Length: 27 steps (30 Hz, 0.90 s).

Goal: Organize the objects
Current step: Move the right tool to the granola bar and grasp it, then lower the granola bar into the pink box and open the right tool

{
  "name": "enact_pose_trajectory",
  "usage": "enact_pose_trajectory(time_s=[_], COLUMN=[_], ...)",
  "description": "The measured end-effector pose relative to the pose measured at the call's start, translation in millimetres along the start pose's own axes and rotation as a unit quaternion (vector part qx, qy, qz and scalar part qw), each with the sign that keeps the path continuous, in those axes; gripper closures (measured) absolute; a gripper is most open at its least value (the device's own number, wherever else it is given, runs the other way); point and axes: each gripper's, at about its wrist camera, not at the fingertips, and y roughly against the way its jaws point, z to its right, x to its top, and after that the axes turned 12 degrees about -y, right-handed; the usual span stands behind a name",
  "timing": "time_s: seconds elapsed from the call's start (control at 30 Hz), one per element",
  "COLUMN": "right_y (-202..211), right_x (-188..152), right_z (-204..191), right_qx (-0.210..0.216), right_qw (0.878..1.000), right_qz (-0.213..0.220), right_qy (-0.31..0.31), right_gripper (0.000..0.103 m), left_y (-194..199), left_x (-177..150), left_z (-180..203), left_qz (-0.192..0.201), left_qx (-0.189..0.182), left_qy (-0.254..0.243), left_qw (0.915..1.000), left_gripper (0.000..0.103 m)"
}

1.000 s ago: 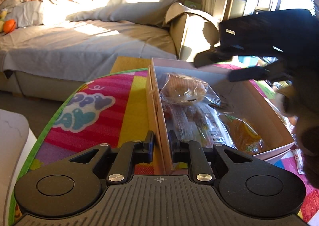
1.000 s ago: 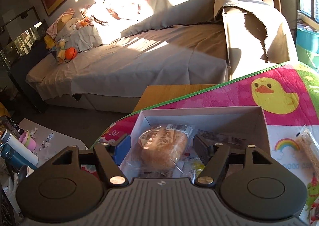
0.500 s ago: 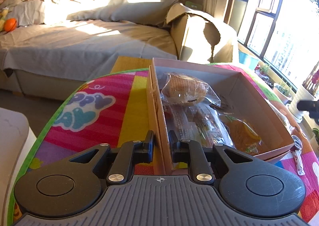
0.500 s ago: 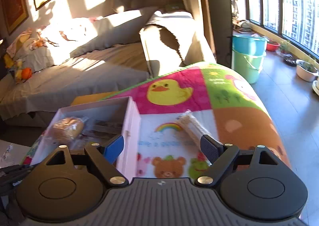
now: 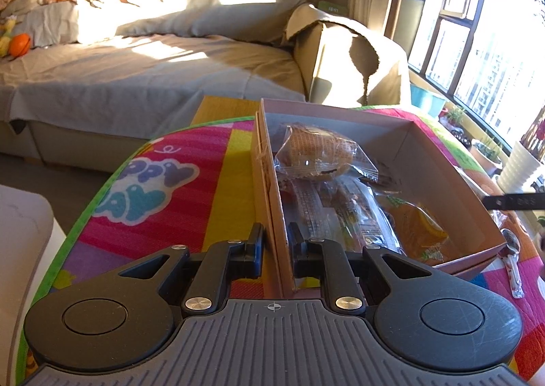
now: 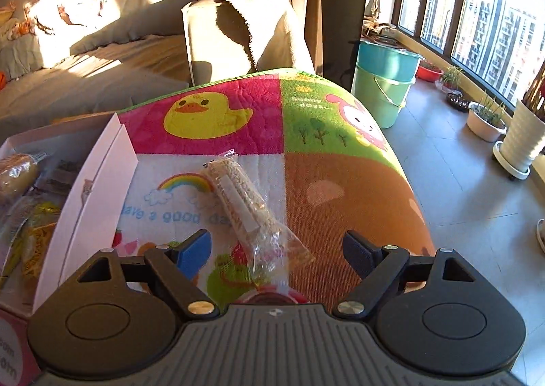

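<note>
left hand-held gripper (image 5: 275,244): jaws narrow, clamped on the near side wall of the box (image 5: 442,178) — one finger outside, one inside.
right hand-held gripper (image 6: 276,251): jaws wide, nothing pressed by the pads; opening widened a lot over the last second, barely at all in the last half.
box: pale cardboard, open top, sits on the colourful play mat (image 5: 163,202) covering the surface; in the right wrist view it lies at the left edge (image 6: 98,178).
box contents: wrapped bun (image 5: 320,154) at the far end, clear packets of bars (image 5: 340,212) in the middle, orange packet (image 5: 415,229) at the near right corner.
snack bar (image 6: 243,198): long clear wrapper, pale grainy filling — lies on the mat outside the box, just right of it, angled diagonally; its near end reaches between the open fingers of the right hand-held gripper, not touched by either pad.
other item on the mat: small wrapped piece (image 5: 512,261) beside the box's right wall, too small to identify.
background: sofa (image 5: 153,79) with grey cover behind the surface; stacked green and teal buckets (image 6: 386,86) and potted plants (image 6: 487,118) along the window.
</note>
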Motion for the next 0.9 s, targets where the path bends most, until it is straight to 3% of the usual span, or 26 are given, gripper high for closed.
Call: enact_pose_trajectory(time_s=[0.17, 0.23, 0.33, 0.47, 0.67, 0.9], right_y=[-29.8, -33.4, -26.2, -8.5, 21.5, 70.8], right_x=[14.3, 13.8, 12.5, 10.6, -8.9, -61.7], right_z=[-24.4, -35.7, -48.8, -50.1, -34.3, -29.2], right_qx=[-0.012, -0.004, -0.004, 0.021, 0.088, 0.089], right_qw=[0.998, 0.995, 0.992, 0.993, 0.992, 0.993], right_qz=[-0.013, -0.024, -0.022, -0.022, -0.077, -0.071], right_qy=[0.06, 0.097, 0.126, 0.116, 0.039, 0.034], right_gripper=[0.021, 0.05, 0.074, 0.075, 0.075, 0.075], left_y=[-0.4, -0.4, -0.3, -0.3, -0.5, -0.4], left_x=[-0.1, -0.4, -0.3, -0.1, 0.3, 0.2], left_z=[0.3, -0.3, -0.2, -0.2, -0.1, -0.1], left_qz=[-0.001, -0.001, -0.001, 0.0, 0.0, 0.0], left_qx=[0.0, -0.001, 0.0, -0.001, -0.004, -0.003], left_qy=[-0.002, -0.002, -0.002, -0.001, 0.0, 0.001], left_qw=[1.0, 1.0, 1.0, 1.0, 1.0, 1.0], left_gripper=[0.086, 0.086, 0.086, 0.086, 0.085, 0.085])
